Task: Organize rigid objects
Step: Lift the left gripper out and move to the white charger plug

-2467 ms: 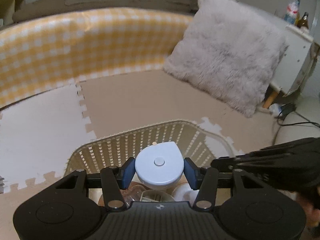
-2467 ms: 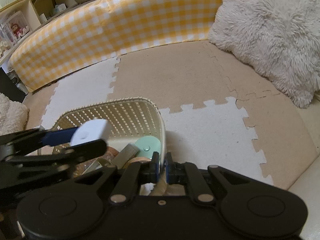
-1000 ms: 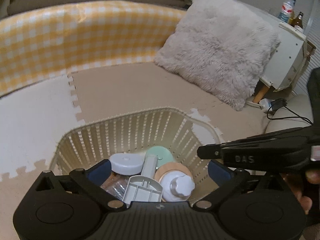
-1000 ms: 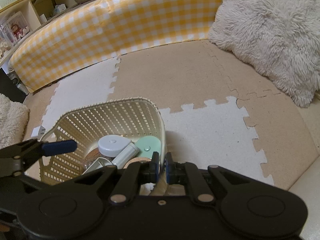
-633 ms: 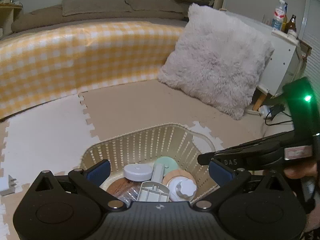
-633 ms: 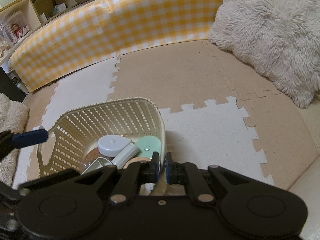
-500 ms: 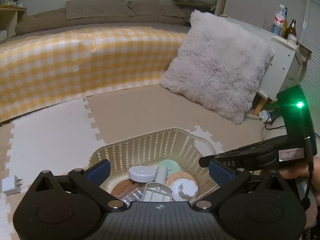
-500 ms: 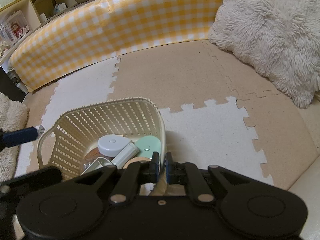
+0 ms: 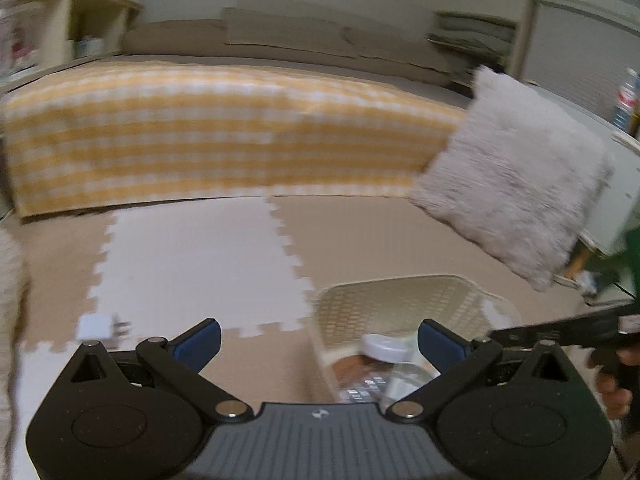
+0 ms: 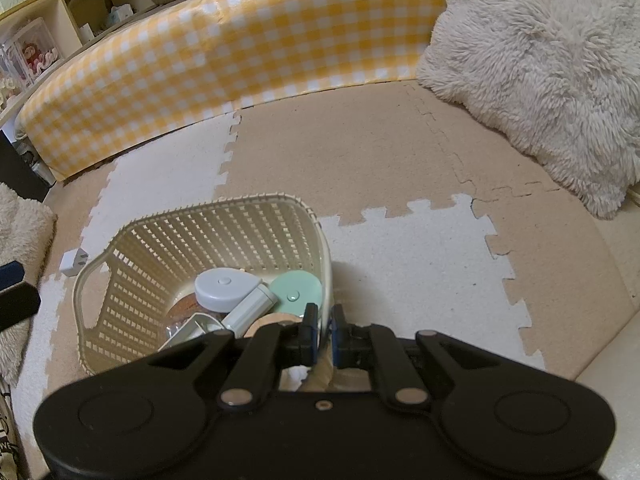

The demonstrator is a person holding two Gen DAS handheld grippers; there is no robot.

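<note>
Beige and white interlocking foam floor mats (image 10: pixel 400 152) cover the floor, backed by a long yellow-and-white checked bolster (image 10: pixel 224 44) and a shaggy cream cushion (image 10: pixel 540 60).

Left of the right gripper (image 10: pixel 325 332), the cream slatted plastic basket (image 10: pixel 168 236) holds a pale grey teardrop-shaped tape measure (image 10: pixel 224 282), a mint-green round case (image 10: pixel 295 290), a white rectangular stick (image 10: pixel 250 308), and a brown disc partly hidden under them. The right gripper's jaws are clamped on the basket's near right rim.

Off to the left, a small white plug adapter (image 9: pixel 98 326) lies on the mat just ahead of the left gripper (image 9: pixel 318 344), whose blue pads (image 9: pixel 200 338) stand wide apart with nothing between them.

A moment ago the left gripper was over the basket; now the basket sits ahead and to its right. The tape measure it carried earlier now lies in the basket. The right gripper has not budged.

Bare mat stretches between the basket and the bolster, and right of the basket toward the cushion.
</note>
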